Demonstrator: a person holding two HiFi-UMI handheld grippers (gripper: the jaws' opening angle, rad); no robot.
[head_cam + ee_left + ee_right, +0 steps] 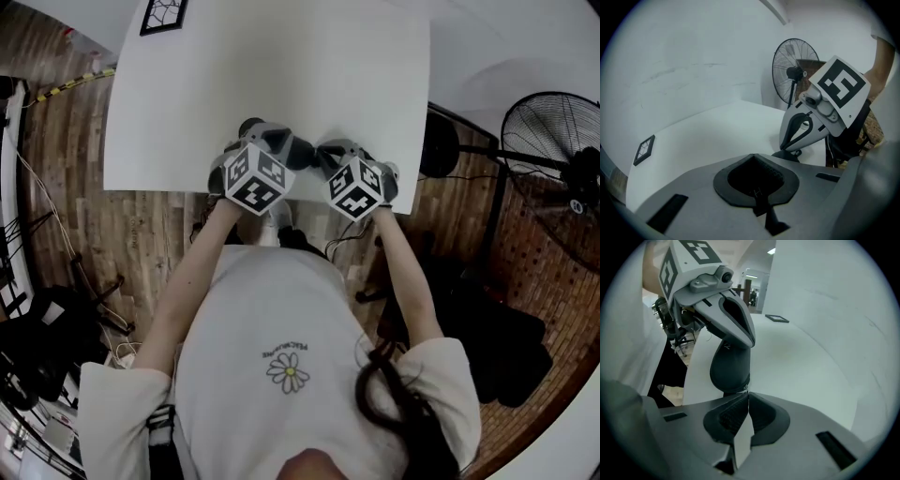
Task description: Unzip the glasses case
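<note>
Near the front edge of the white table [281, 75], both grippers come together tip to tip. The dark oval glasses case [730, 369] stands on end, and my left gripper [733, 341] is shut on it from above. My right gripper [746, 392] is shut, its tips meeting at the case's lower end where the small zipper pull [746, 389] glints. In the left gripper view my left gripper [754, 161] shows dark ribbed pads, and the right gripper [788, 151] points down just beyond them. In the head view the marker cubes hide the case.
A black-framed card [164, 14] lies at the table's far left corner. A standing fan [553, 159] and dark bags sit on the wooden floor to the right. Cables run over the floor at the left.
</note>
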